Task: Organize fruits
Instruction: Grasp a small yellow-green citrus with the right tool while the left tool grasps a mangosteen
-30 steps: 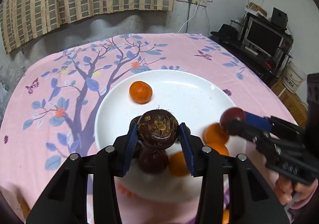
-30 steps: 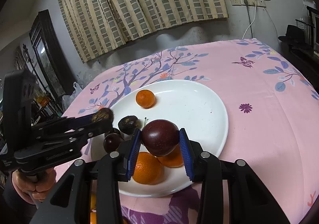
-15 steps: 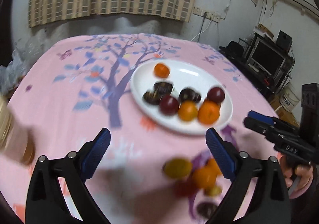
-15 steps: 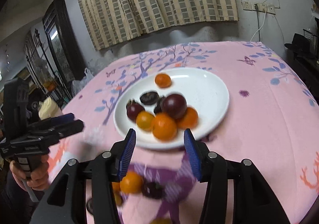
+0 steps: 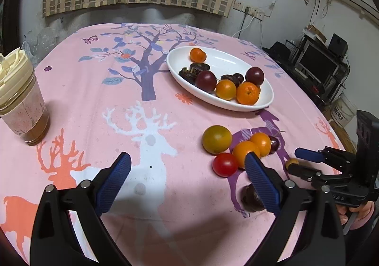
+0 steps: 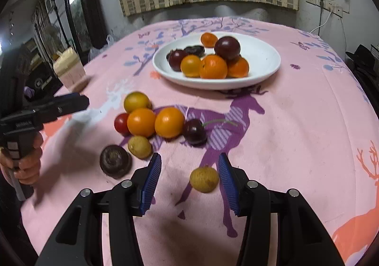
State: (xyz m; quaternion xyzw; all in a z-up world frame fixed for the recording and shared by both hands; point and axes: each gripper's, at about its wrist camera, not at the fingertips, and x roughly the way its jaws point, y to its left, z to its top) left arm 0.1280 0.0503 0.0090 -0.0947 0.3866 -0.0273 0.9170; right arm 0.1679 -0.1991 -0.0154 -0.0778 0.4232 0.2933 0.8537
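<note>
Both claws, left gripper [image 5: 187, 179] and right gripper [image 6: 189, 177], had dropped fruit on the plate [image 6: 267, 52] and hung apart, empty, near the table's front edge; more loose fruit awaited.

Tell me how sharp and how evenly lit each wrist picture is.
Left wrist view: mostly sharp, white plate and loose fruit crisp; strong fisheye bend, dark corners, tool shadows across the pink tablecloth. Right wrist view: slightly soft; the left tool and the small yellow fruit look a little blurred; room darker at left.
</note>
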